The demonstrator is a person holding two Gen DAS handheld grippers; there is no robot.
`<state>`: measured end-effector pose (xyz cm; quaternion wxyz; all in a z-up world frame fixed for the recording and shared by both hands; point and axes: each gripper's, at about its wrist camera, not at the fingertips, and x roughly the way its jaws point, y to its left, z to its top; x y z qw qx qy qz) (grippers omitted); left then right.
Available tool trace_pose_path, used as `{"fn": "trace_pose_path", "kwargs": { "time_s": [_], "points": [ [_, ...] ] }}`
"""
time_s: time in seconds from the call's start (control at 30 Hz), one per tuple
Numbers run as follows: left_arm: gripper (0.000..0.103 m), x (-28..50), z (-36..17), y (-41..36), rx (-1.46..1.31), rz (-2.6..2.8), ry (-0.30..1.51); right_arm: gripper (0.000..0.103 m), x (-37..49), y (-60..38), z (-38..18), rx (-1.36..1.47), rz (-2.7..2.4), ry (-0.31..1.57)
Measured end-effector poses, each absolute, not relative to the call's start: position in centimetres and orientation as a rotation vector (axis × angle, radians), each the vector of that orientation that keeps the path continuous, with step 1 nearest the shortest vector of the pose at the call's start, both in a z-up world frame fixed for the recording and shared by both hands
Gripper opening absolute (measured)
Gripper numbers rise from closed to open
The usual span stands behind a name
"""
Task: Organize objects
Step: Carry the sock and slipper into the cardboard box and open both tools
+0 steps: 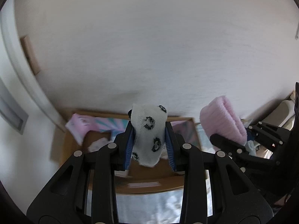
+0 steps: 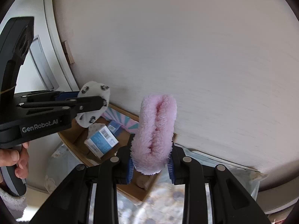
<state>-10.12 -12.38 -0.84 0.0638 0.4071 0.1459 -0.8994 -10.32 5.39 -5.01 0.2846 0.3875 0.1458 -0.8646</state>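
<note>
My left gripper is shut on a white sock with black prints, held up above an open cardboard box. The same sock and left gripper show at the left of the right wrist view. My right gripper is shut on a folded fluffy pink sock, also raised over the box. The pink sock and right gripper appear at the right of the left wrist view.
The box holds a blue and white carton, a smaller blue carton and a pink and teal striped item. A pale wall rises close behind. Clear plastic bags lie beside the box. A door frame stands left.
</note>
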Motion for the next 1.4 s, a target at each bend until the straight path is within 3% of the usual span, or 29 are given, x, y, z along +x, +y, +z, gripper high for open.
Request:
{"fn": "trace_pose_path", "kwargs": {
  "time_s": [0.5, 1.27, 1.37, 1.4],
  "points": [
    [0.028, -7.7, -5.6, -18.9, 1.305, -2.616, 0.478, 0.027, -11.6, -2.3, -8.5, 1.172, -2.263, 0.400],
    [0.028, -7.9, -11.8, -19.3, 1.447, -2.580, 0.431, 0.027, -11.6, -2.8, -12.7, 1.331, -2.309, 0.372],
    [0.038, -8.0, -11.6, -19.2, 1.438, -2.552, 0.403, 0.036, -12.1, -3.0, -13.3, 1.367, -2.307, 0.346],
    [0.070, -8.1, -11.7, -19.3, 1.448, -2.537, 0.396, 0.042, -12.1, -2.9, -13.4, 1.376, -2.310, 0.347]
  ]
}}
